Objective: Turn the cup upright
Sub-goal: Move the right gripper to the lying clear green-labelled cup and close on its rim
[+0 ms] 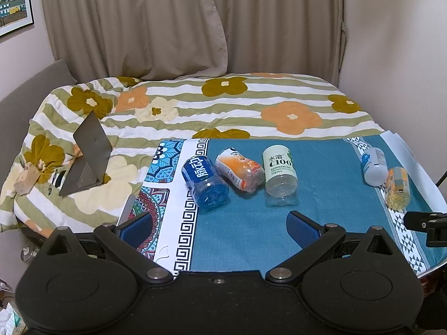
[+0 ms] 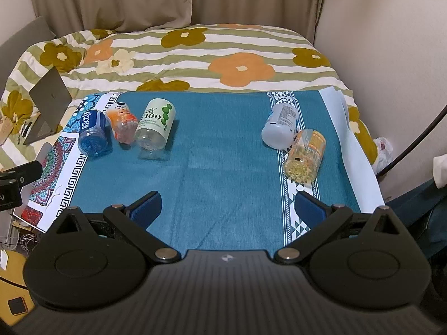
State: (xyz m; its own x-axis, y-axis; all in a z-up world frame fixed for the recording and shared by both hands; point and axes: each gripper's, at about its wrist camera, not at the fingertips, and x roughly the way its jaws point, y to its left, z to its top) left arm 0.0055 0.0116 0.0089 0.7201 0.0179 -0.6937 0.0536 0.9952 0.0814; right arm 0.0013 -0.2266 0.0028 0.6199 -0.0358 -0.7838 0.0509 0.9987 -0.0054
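Note:
Several cut-bottle cups lie on their sides on a blue tablecloth [image 1: 245, 237]. At the left lie a blue-labelled cup [image 1: 204, 178], an orange-labelled cup [image 1: 240, 171] and a green-and-white C100 cup [image 1: 279, 173]. At the right lie a white cup [image 1: 374, 164] and a yellow-orange cup [image 1: 398, 185]. The same cups show in the right wrist view: blue [image 2: 92, 132], orange [image 2: 123, 122], C100 [image 2: 155, 125], white [image 2: 280, 125], yellow-orange [image 2: 306, 155]. My left gripper [image 1: 220, 223] is open and empty, short of the left group. My right gripper [image 2: 227, 203] is open and empty, short of the right pair.
The tablecloth [image 2: 223, 145] covers a table in front of a bed with a floral striped quilt [image 1: 223, 106]. A half-open grey laptop [image 1: 86, 156] stands on the quilt at the left. Curtains [image 1: 181, 22] hang behind. A wall [image 2: 391, 55] stands at the right.

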